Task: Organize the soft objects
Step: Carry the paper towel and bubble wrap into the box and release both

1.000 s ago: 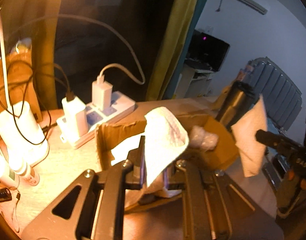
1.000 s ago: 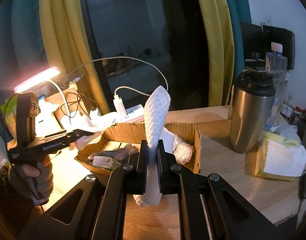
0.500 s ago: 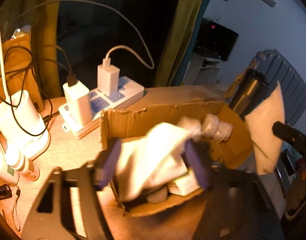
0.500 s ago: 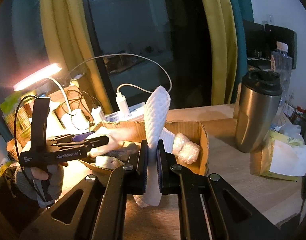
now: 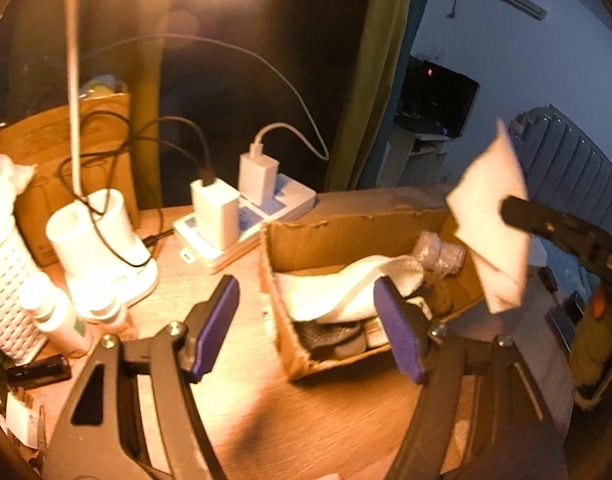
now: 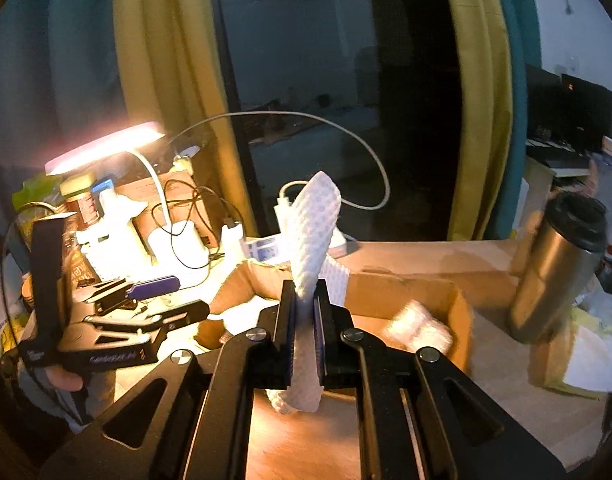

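Wooden table [image 5: 306, 420]: left gripper [image 5: 306, 332] fingers wide and empty; right gripper [image 6: 304, 340] pinches a white cloth [image 6: 313, 236], which may snag the cardboard box [image 5: 345, 232] rim at lower center.

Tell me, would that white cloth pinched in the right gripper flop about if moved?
Probably somewhat. The white cloth stands above the shut right gripper with a slight twist, so it has some body. It looks thin and quilted, likely light. Its lower end hangs loose, so it may sway.
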`<control>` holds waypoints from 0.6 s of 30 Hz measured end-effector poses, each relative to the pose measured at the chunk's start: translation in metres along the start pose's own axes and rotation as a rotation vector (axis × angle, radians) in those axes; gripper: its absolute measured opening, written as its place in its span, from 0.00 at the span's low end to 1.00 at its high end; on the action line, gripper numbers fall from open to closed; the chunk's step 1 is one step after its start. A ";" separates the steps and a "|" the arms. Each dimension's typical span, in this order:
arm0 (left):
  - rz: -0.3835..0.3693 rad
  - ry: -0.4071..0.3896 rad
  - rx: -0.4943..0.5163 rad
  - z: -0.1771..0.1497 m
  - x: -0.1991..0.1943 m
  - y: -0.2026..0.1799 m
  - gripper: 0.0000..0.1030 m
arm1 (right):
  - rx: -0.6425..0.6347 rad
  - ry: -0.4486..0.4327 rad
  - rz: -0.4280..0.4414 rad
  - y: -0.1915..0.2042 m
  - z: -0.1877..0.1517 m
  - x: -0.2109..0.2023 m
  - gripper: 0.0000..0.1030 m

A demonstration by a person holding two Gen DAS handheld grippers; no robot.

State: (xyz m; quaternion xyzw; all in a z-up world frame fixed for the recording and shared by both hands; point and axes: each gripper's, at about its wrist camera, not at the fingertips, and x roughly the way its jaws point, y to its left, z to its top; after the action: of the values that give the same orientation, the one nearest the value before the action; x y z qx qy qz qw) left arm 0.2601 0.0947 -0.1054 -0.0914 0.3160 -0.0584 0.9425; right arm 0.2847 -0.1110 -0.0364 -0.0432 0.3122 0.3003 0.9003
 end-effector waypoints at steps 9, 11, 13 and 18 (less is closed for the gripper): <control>0.016 -0.008 -0.090 -0.012 -0.006 0.036 0.69 | -0.059 0.043 0.039 0.034 0.016 0.043 0.09; 0.020 -0.007 -0.103 -0.014 -0.006 0.040 0.69 | -0.061 0.054 0.050 0.037 0.015 0.051 0.09; 0.018 -0.006 -0.114 -0.015 -0.006 0.043 0.69 | -0.057 0.074 0.064 0.040 0.014 0.064 0.09; 0.016 -0.001 -0.125 -0.016 -0.005 0.045 0.69 | -0.037 0.149 0.081 0.045 0.006 0.097 0.09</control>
State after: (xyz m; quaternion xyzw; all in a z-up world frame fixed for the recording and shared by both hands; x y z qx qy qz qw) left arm 0.2488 0.1376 -0.1242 -0.1476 0.3192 -0.0310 0.9356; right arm 0.3229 -0.0226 -0.0839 -0.0693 0.3740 0.3383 0.8607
